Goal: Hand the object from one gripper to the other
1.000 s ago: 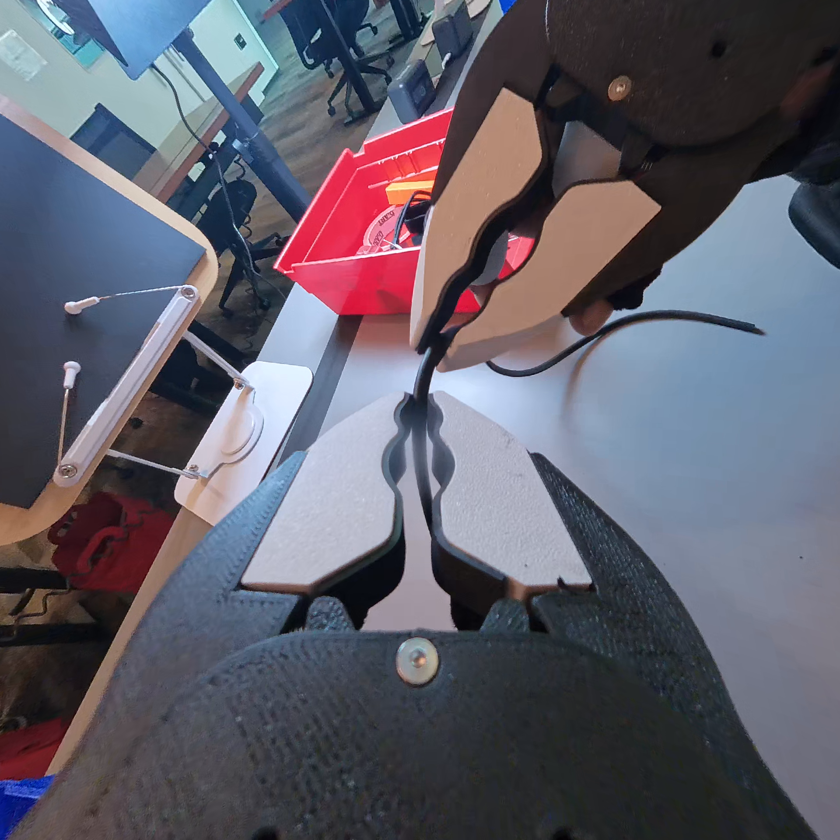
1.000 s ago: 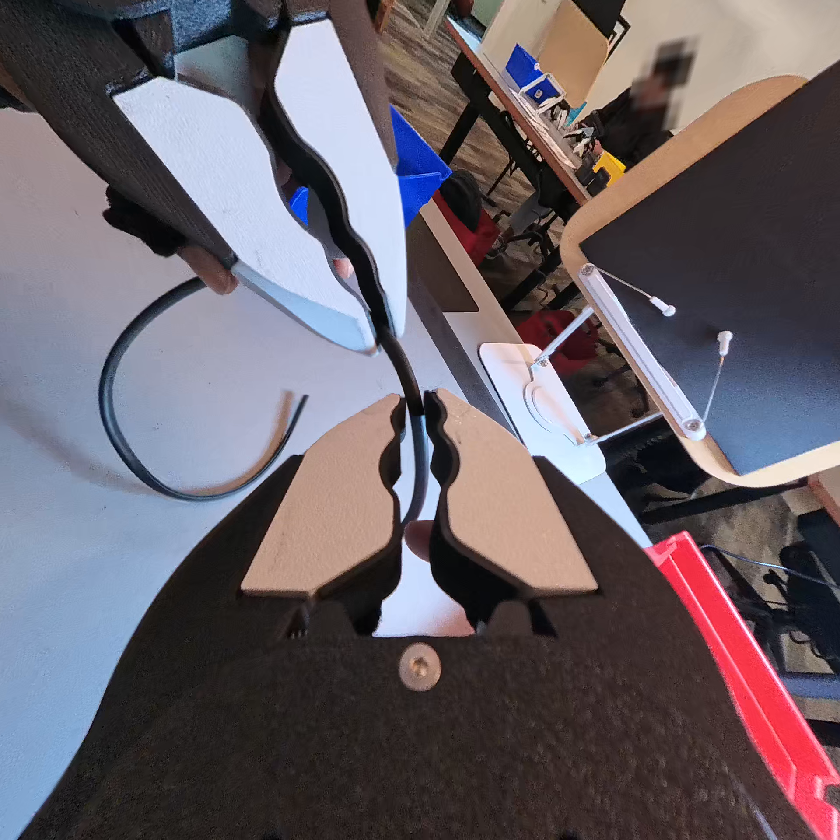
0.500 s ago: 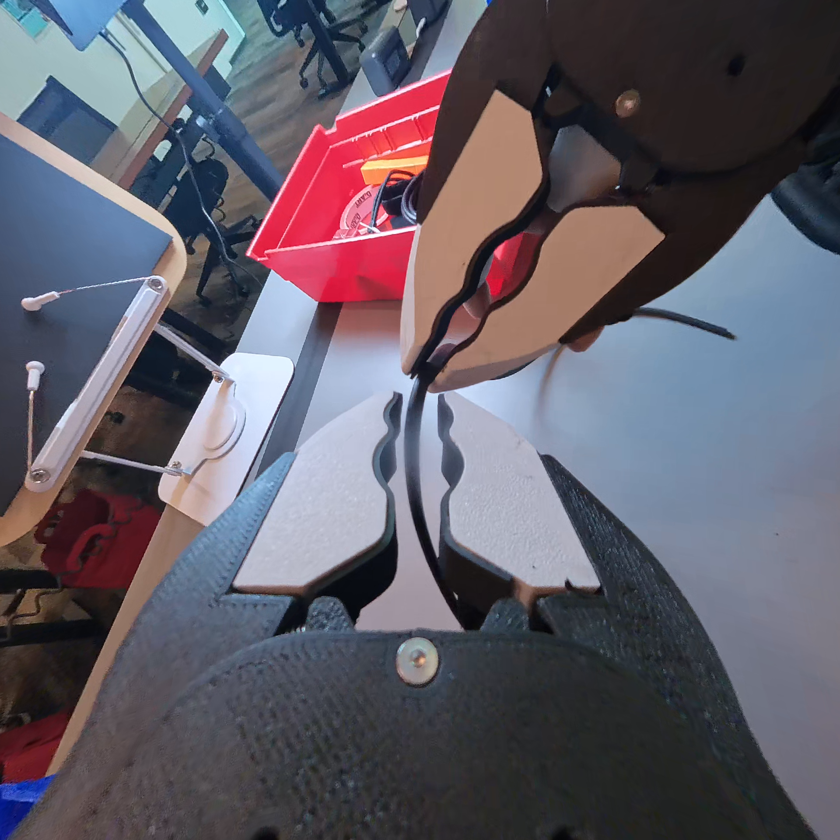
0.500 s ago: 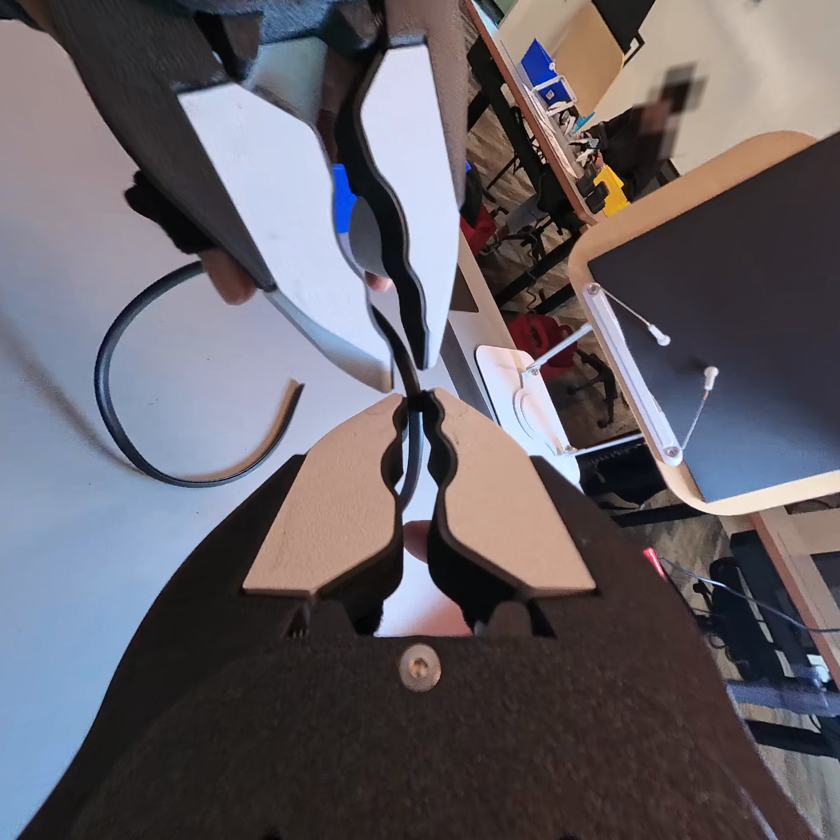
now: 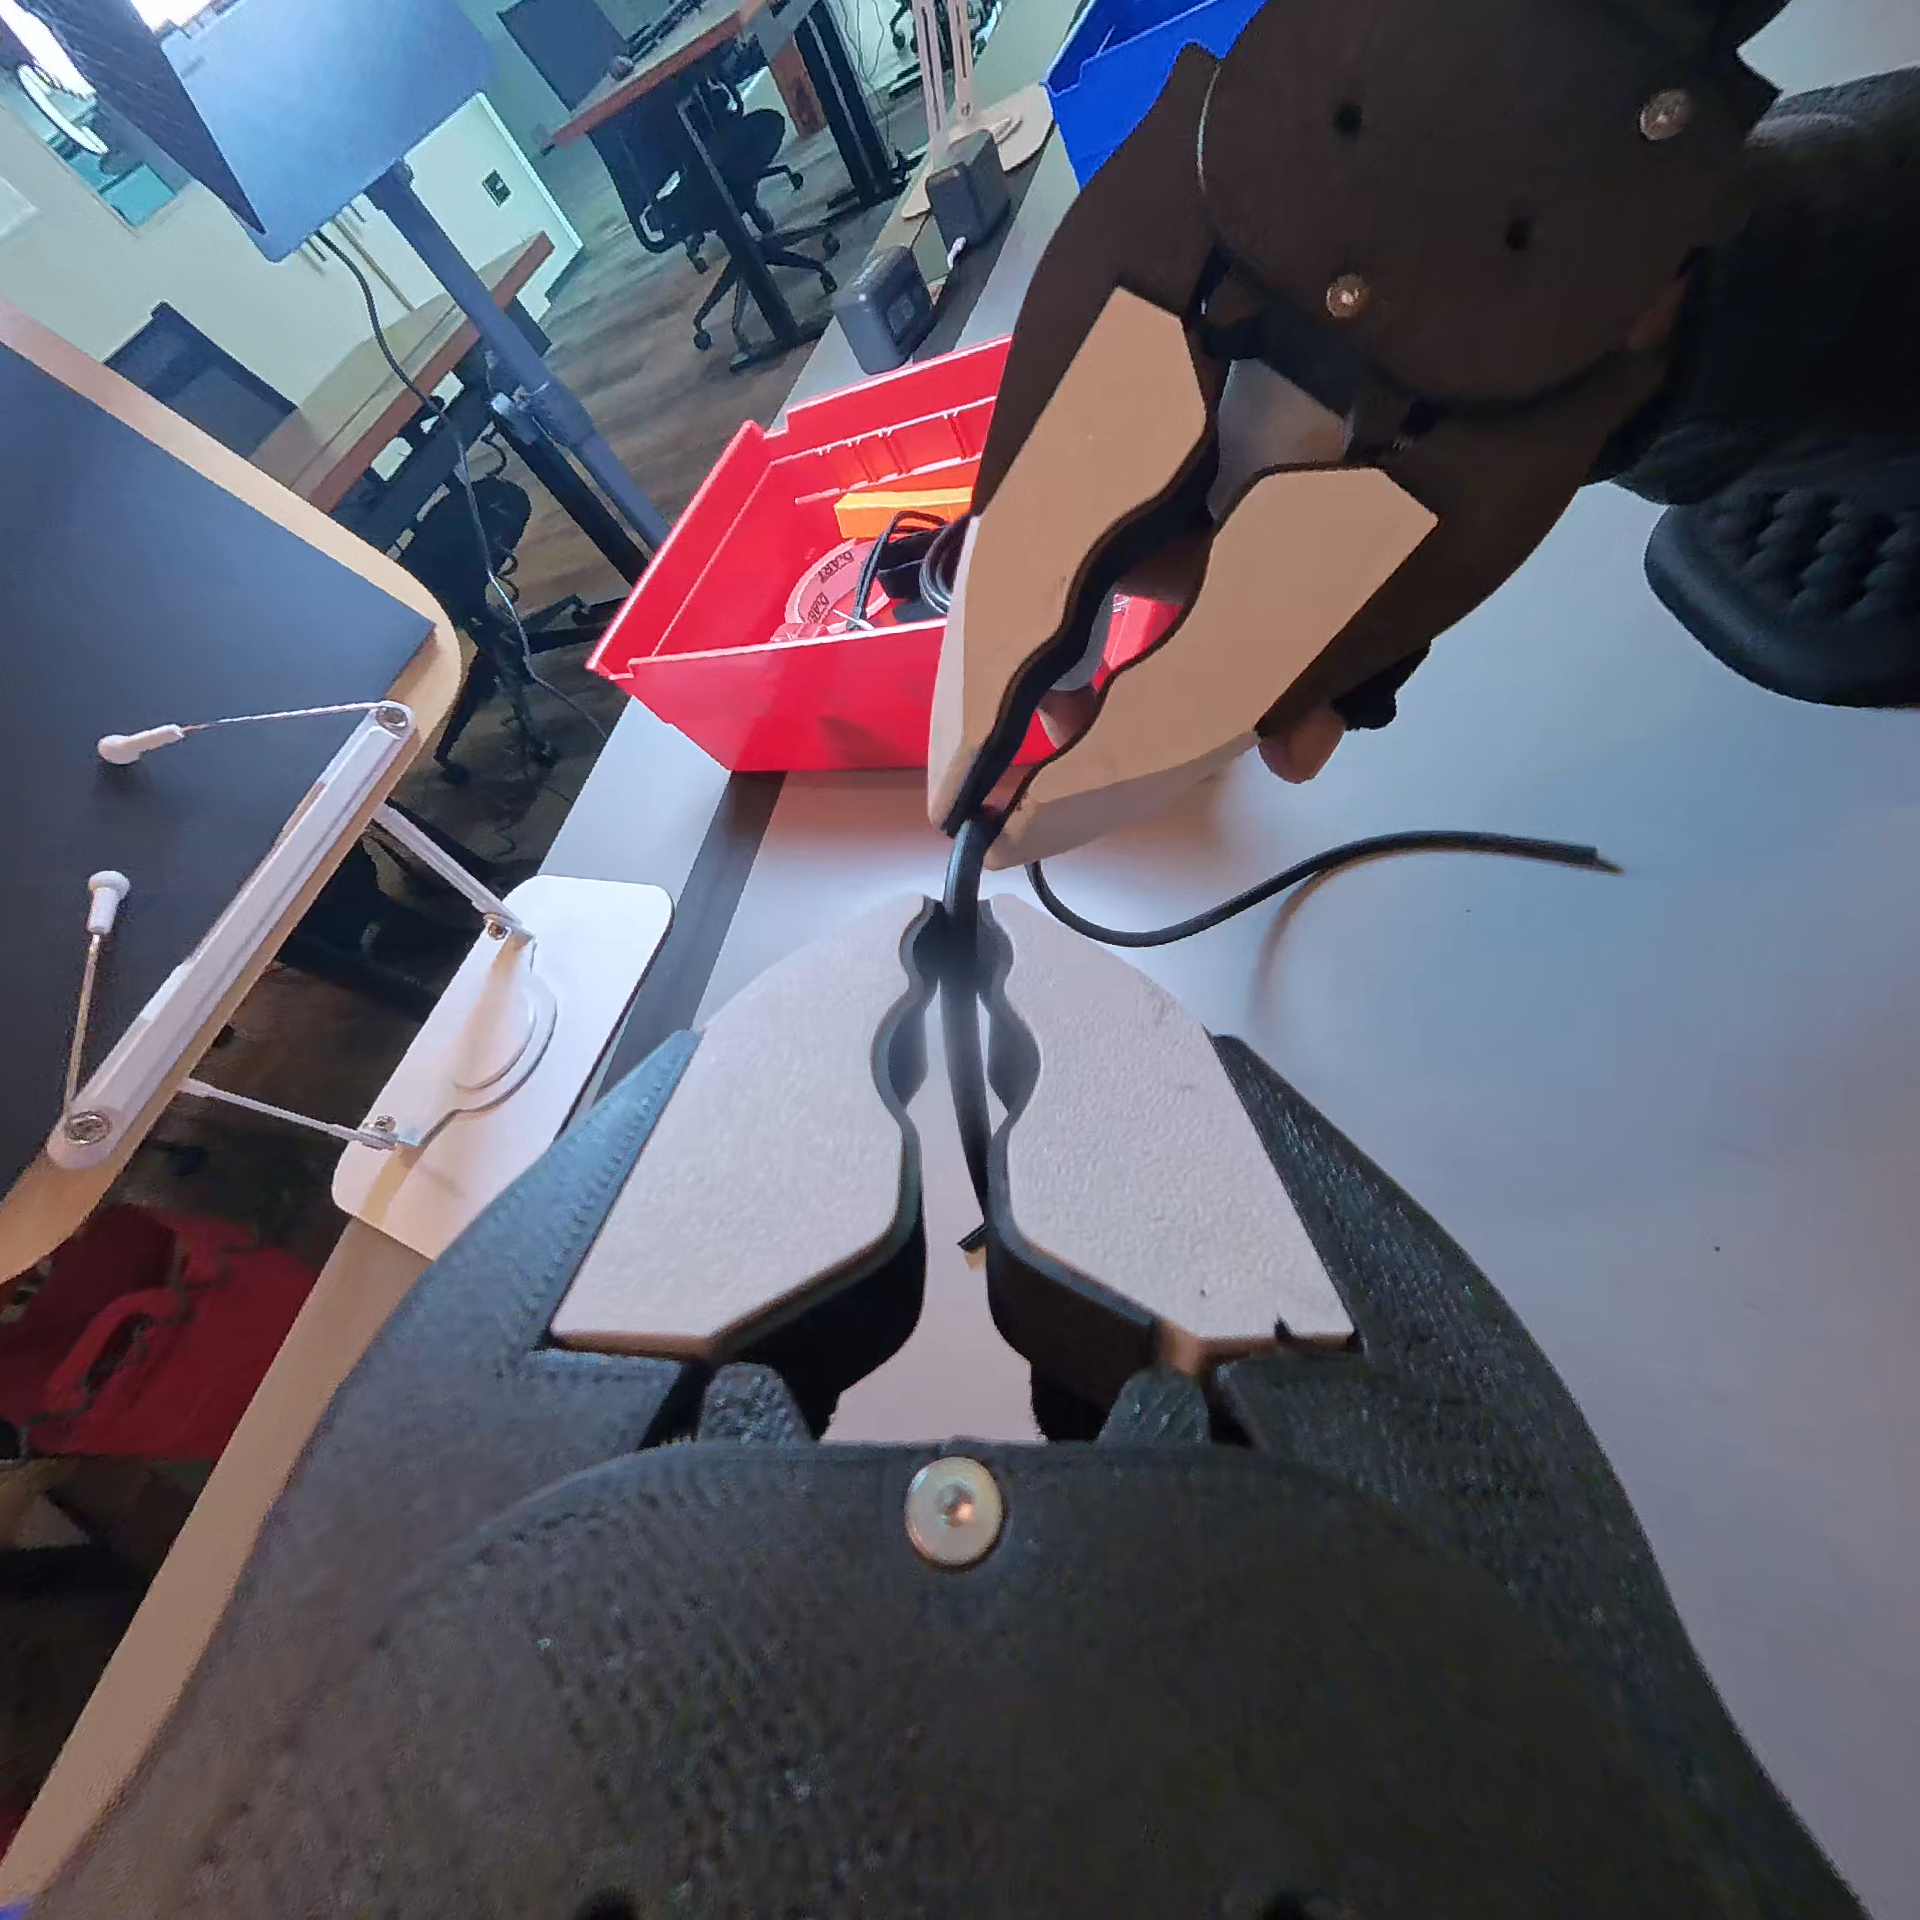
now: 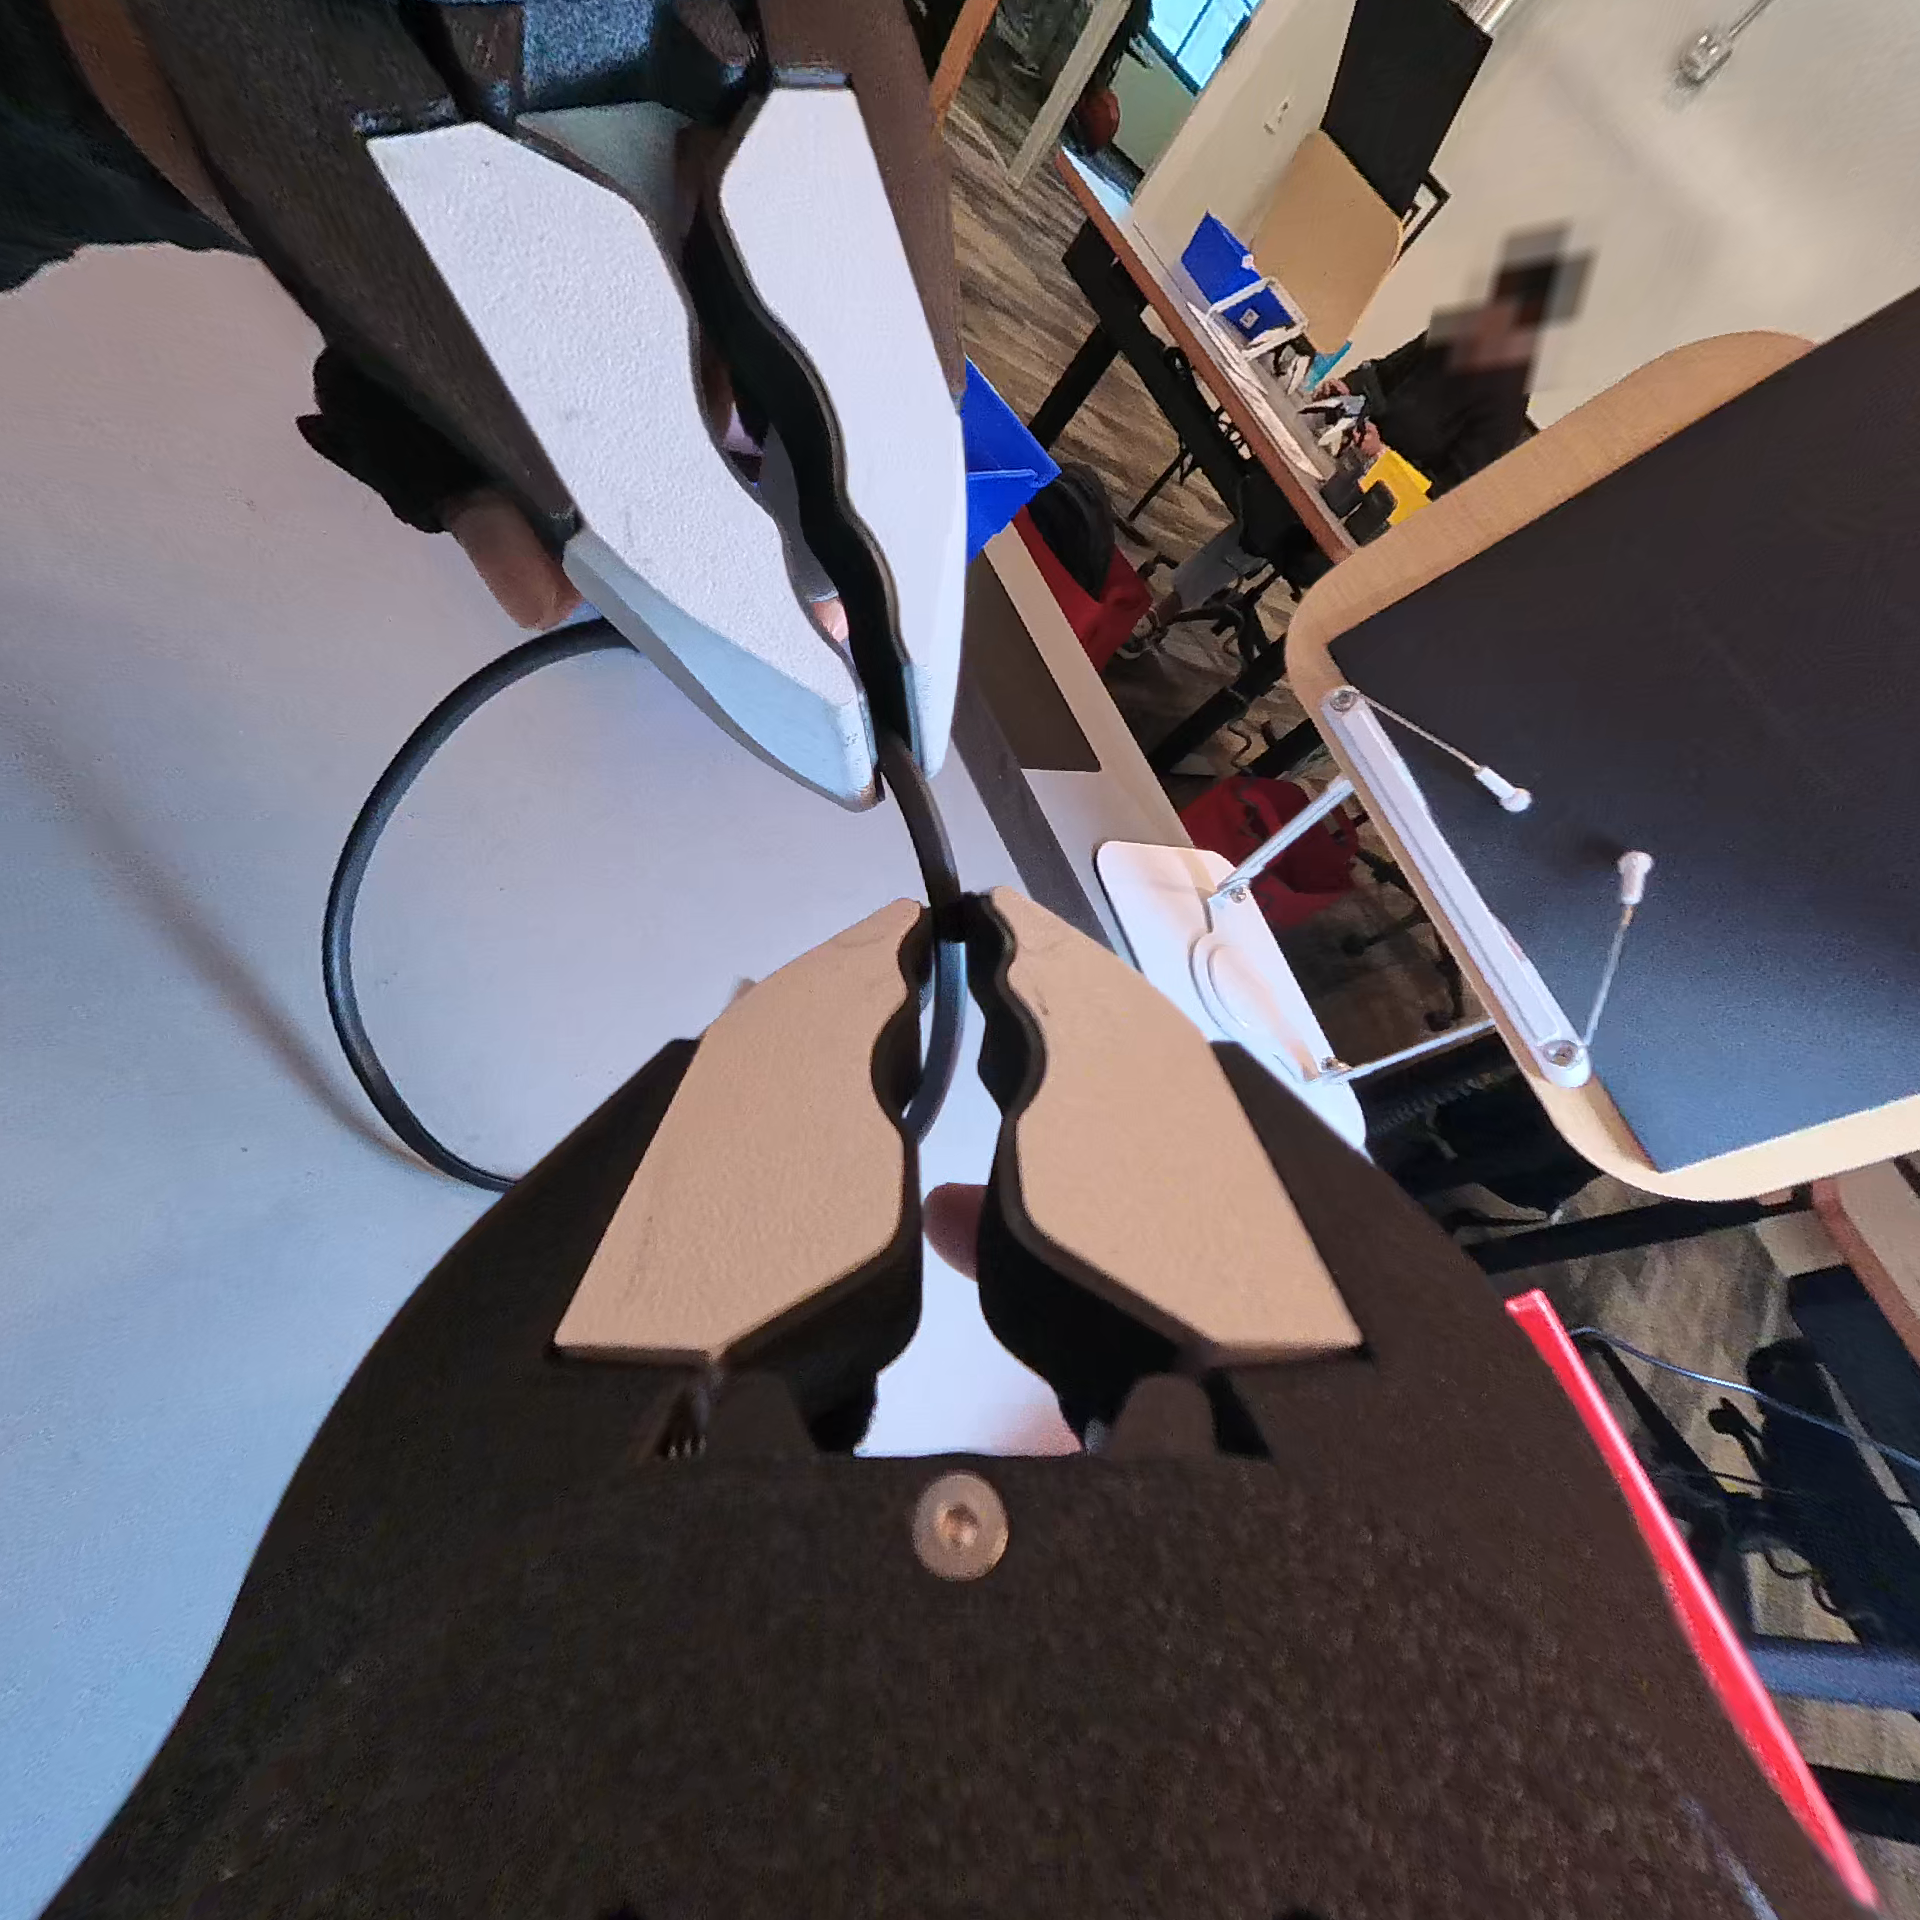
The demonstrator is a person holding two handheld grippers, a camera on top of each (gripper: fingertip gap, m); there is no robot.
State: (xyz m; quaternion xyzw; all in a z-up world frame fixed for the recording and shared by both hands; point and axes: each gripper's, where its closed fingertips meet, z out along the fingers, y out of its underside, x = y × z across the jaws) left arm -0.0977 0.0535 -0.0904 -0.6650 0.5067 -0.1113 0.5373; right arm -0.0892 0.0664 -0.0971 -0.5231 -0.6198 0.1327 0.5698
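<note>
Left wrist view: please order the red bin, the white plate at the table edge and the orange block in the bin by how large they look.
1. Red bin, largest, though the right gripper hides part of it.
2. White plate, clearly smaller, but nearer the camera, so its true size is unsure.
3. Orange block, smallest.

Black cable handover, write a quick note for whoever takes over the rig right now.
Left gripper: shut on the black cable, near its short end.
Right gripper: shut on the same cable, tip to tip with the left.
The cable's long tail loops free above the grey table.
Done: both grippers hold the cable.
Left: one gripper must open and back away; which one gives, the pictures do not say.
</note>
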